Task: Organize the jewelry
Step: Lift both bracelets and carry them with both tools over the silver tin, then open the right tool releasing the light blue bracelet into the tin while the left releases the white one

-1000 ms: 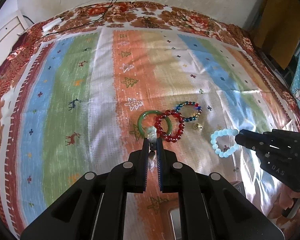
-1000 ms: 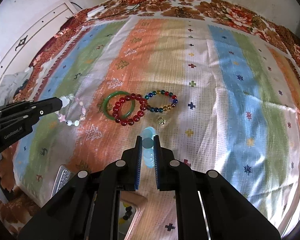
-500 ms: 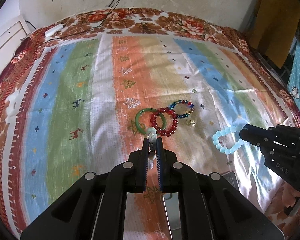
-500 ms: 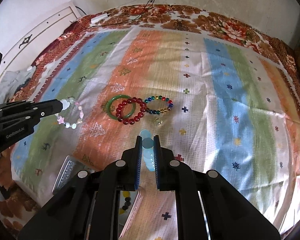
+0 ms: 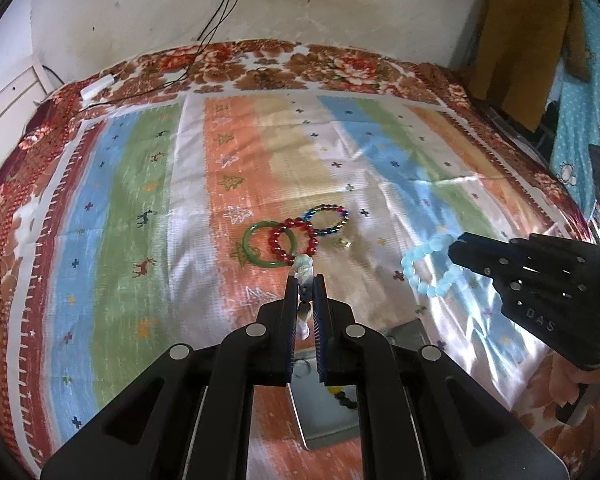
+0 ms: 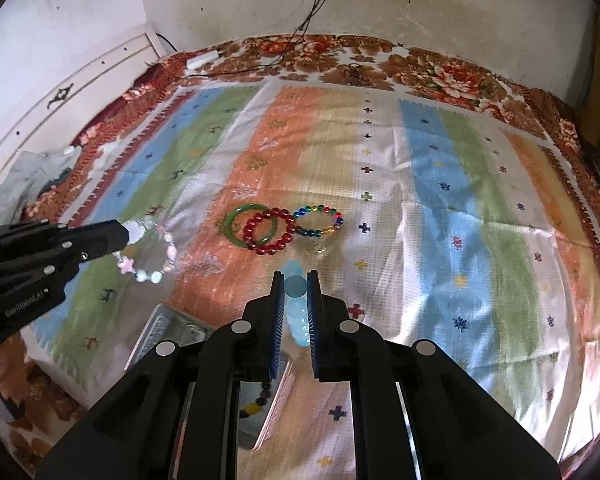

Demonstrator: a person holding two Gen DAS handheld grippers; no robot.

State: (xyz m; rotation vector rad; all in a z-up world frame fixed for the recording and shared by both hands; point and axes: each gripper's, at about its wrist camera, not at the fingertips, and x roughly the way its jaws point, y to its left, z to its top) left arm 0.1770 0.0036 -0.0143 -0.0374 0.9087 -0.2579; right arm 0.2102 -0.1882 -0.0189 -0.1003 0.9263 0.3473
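My left gripper point(image 5: 304, 280) is shut on a pale pink-and-white charm bracelet point(image 5: 303, 276), which shows hanging from it in the right wrist view point(image 6: 148, 256). My right gripper point(image 6: 294, 280) is shut on a light blue bead bracelet point(image 6: 294, 300), also seen in the left wrist view point(image 5: 428, 264). Both are held above the striped cloth. On the cloth lie a green bangle point(image 5: 260, 248), a red bead bracelet point(image 5: 292, 240), a multicoloured bead bracelet point(image 5: 327, 220) and a small gold ring point(image 5: 343, 242). A metal jewelry tray point(image 5: 324, 400) lies below the grippers.
The striped cloth point(image 5: 160, 240) covers a bed with a floral blanket point(image 5: 300, 68) at the back. Cables and a white charger point(image 5: 96, 86) lie at the far left. A wall stands behind, and a brown garment point(image 5: 520, 40) hangs at the right.
Both grippers have risen and drawn back from the cloth with their bracelets. The jewelry on the cloth looks farther away, and the tray has come more into view.
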